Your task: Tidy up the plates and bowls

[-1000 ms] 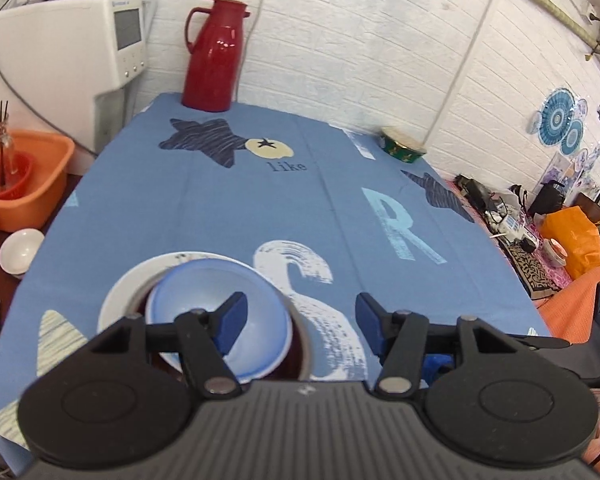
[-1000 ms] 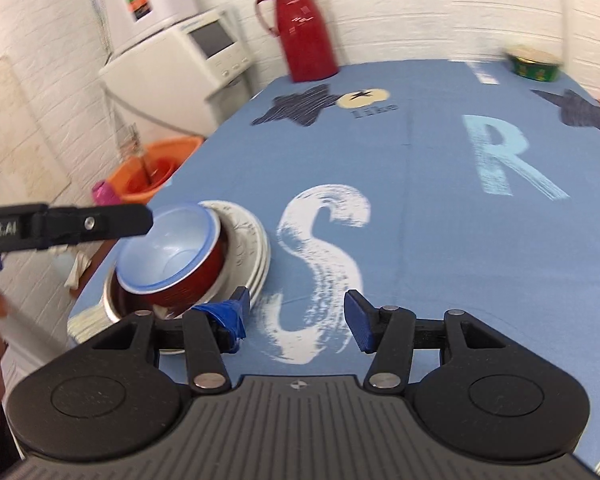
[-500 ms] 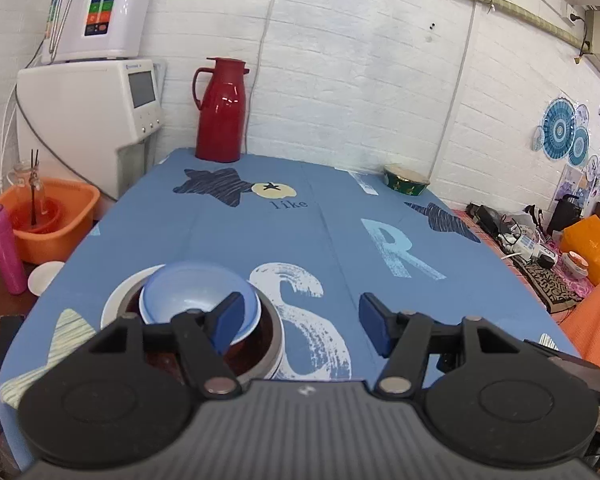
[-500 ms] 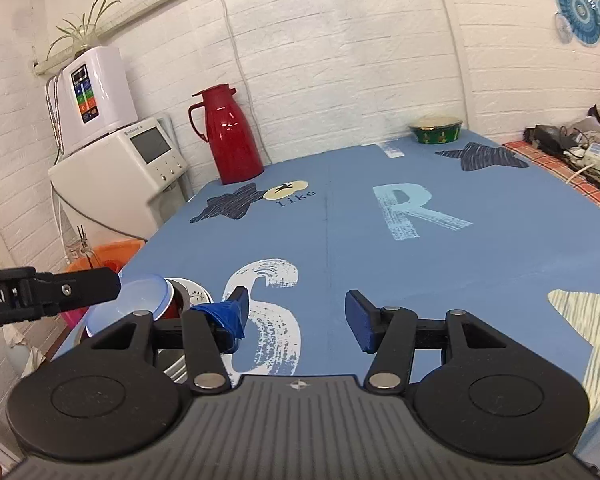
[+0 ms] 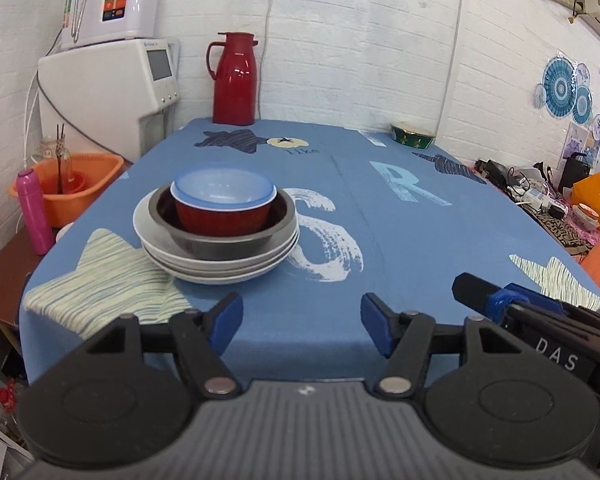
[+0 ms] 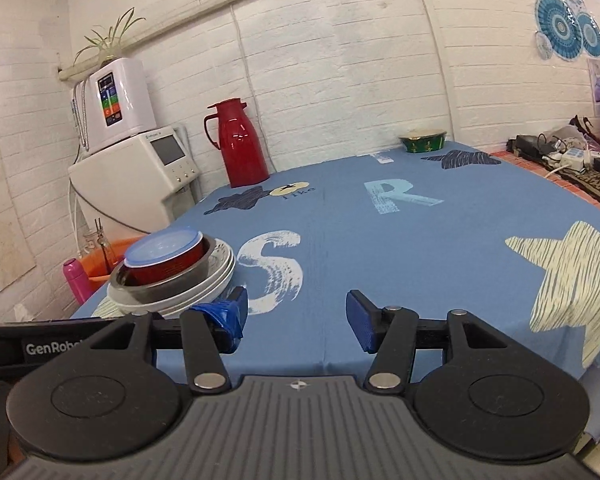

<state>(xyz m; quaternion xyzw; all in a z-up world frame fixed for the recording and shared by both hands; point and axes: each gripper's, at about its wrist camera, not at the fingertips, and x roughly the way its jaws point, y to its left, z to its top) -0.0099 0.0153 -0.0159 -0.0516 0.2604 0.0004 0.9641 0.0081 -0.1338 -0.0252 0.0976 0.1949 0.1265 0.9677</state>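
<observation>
On the blue printed tablecloth [image 5: 340, 216], our red bowl with the pale-blue inside [image 5: 223, 204] nests in a grey metal bowl [image 5: 224, 236] atop stacked white plates [image 5: 204, 268]; our left gripper [image 5: 302, 322] and right gripper [image 6: 293, 316] both gape empty.

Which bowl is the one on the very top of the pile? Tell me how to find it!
Look at the blue tablecloth with the big white S. Just left of the S sits a pile of white plates with a grey metal bowl on them. The top bowl nests inside that one: it is the only one red outside and pale blue inside.
</observation>
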